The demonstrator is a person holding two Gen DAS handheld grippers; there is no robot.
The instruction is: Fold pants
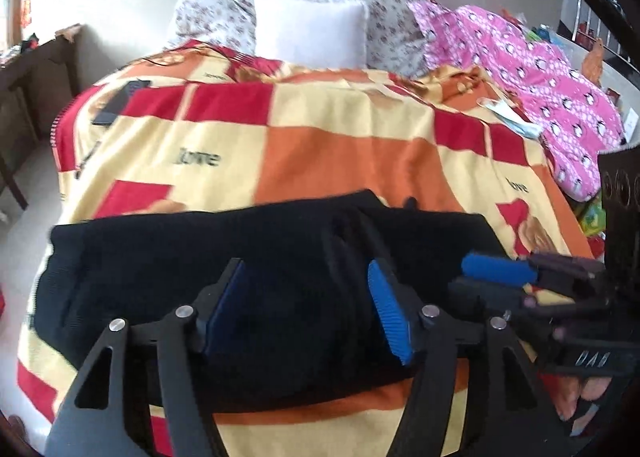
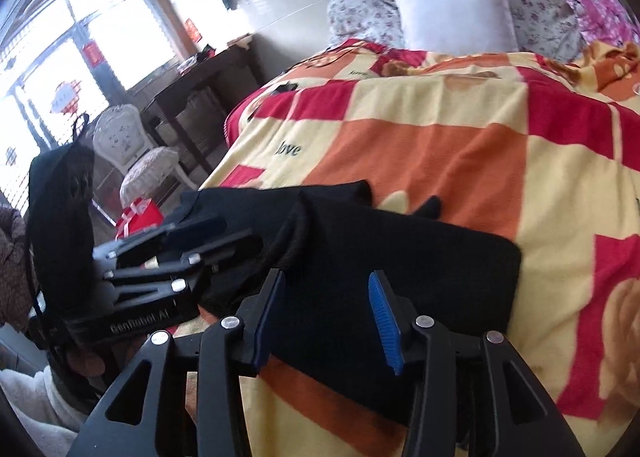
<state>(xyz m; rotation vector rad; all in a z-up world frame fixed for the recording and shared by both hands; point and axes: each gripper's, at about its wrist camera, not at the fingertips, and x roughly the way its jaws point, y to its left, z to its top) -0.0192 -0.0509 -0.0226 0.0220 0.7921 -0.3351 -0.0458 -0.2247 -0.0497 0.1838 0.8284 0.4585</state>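
Left tongs (image 1: pixel 306 307) gape above folded black pants (image 1: pixel 240 257) on blanket (image 1: pixel 360 153)

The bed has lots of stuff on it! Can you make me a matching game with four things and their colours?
Things:
1. pants
2. pillow
3. penguin cloth
4. pad on the left claw

Colours:
A. blue
B. white
C. black
D. pink

Pairs: 1-C, 2-B, 3-D, 4-A
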